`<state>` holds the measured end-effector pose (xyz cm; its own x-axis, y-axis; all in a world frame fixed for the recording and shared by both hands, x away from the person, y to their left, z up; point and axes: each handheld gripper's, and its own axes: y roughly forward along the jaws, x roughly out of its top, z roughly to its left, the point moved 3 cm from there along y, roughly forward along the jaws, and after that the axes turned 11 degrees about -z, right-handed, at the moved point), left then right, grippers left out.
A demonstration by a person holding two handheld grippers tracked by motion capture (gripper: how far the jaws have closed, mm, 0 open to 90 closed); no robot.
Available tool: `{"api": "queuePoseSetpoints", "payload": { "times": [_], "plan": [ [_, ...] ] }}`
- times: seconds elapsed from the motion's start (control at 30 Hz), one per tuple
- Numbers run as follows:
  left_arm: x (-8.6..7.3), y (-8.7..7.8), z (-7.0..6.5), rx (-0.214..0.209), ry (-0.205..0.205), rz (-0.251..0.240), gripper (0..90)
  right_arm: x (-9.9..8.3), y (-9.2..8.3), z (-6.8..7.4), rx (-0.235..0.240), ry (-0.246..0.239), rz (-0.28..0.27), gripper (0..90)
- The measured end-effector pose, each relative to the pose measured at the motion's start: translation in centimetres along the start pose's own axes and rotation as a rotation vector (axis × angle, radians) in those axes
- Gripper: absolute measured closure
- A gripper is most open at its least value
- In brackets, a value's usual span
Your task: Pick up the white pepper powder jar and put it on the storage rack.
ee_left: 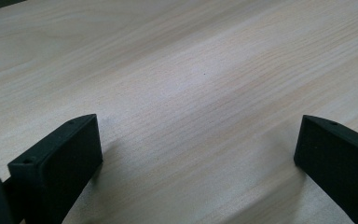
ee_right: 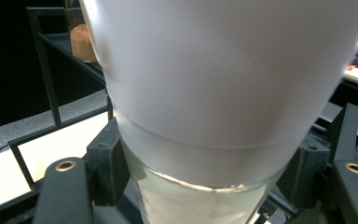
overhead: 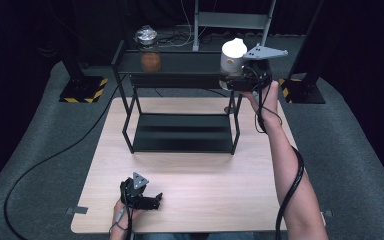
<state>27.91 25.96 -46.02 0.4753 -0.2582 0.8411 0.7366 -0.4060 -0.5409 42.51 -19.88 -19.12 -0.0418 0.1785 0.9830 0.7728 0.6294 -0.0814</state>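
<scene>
High view: a black two-tier metal rack (overhead: 180, 100) stands at the far side of a light wooden table (overhead: 205, 185). On its top shelf, toward the left end, sits a clear glass jar (overhead: 150, 52) with a shiny lid, holding a brown-orange mass in its lower part. At the right end of the same shelf is a white-lidded jar (overhead: 232, 55), with the right gripper (overhead: 237, 80) closed about its lower body. Whether its base rests on the shelf cannot be determined. The left gripper (overhead: 152, 200) lies low at the near table edge, its jaws apart. Grey carpet surrounds the table; the room behind is dark, with yellow-and-black striped stand bases.

Left gripper view: both black jaws stand well separated over bare wood grain, nothing between them.

Right gripper view: the white-lidded jar (ee_right: 223, 93) sits between the jaws, which press its glass body below the lid. The contents appear pale but are hard to make out. The glass jar (ee_right: 81, 35) with brown contents appears at upper left, cut off at the top.
</scene>
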Motion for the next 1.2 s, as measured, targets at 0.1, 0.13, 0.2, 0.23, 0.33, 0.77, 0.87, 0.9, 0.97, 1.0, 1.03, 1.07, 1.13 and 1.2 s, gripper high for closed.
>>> {"api": "queuePoseSetpoints", "payload": {
  "times": [0.1, 0.13, 0.2, 0.23, 0.33, 0.77, 0.87, 0.9, 0.97, 1.0, 1.03, 1.07, 1.13, 1.2],
  "plan": [
    [0.0, 0.0, 0.0, 0.000, -0.002, -0.001, 0.3, 0.3, 0.2, 0.0, -0.001, -0.002, -0.005, 29.8],
    [0.0, 0.0, 0.0, 0.000, -0.002, -0.001, 0.4, 0.3, 0.2, 0.0, -0.001, -0.002, -0.005, 29.8],
    [0.0, 0.0, 0.0, 0.000, -0.002, -0.001, 0.3, 0.7, 0.4, -0.1, -0.007, -0.003, -0.007, 29.8],
    [0.0, 0.0, 0.0, 0.001, -0.001, 0.000, 0.3, 0.8, 0.4, -0.1, -0.007, -0.001, -0.008, 29.8],
    [0.0, 0.0, 0.0, 0.000, 0.000, 0.000, 0.3, 1.1, 0.7, -0.3, -0.013, 0.002, -0.007, 29.8],
    [0.0, 0.0, 0.0, 0.000, -0.001, 0.000, 0.3, 2.3, 1.9, -0.8, -0.021, 0.008, -0.009, 29.8],
    [0.0, 0.0, 0.0, -0.001, 0.000, 0.002, 0.3, 2.5, 2.2, -1.0, -0.023, 0.011, -0.006, 29.8],
    [0.0, 0.0, 0.0, 0.000, -0.001, 0.002, 0.3, 2.6, 2.3, -1.0, -0.025, 0.012, -0.005, 29.8],
    [0.0, 0.0, 0.0, -0.001, 0.000, 0.002, 0.3, 2.7, 2.7, -1.3, -0.030, 0.020, -0.004, 29.8],
    [0.0, 0.0, 0.0, 0.000, 0.000, 0.002, 0.3, 2.7, 2.8, -1.3, -0.032, 0.021, -0.002, 29.8],
    [0.0, 0.0, 0.0, 0.000, 0.000, 0.002, 0.3, 2.7, 3.0, -1.4, -0.033, 0.024, 0.002, 29.8],
    [0.0, 0.0, 0.0, 0.000, 0.000, 0.002, 0.3, 2.7, 3.0, -1.4, -0.033, 0.024, 0.002, 29.8],
    [0.0, 0.0, 0.0, 0.000, 0.000, 0.002, 0.3, 2.8, 3.3, -1.6, -0.039, 0.025, 0.007, 29.8],
    [0.0, 0.0, 0.0, 0.000, 0.000, 0.002, 0.3, 2.8, 3.7, -2.0, -0.044, 0.038, 0.011, 29.8]
  ]
}}
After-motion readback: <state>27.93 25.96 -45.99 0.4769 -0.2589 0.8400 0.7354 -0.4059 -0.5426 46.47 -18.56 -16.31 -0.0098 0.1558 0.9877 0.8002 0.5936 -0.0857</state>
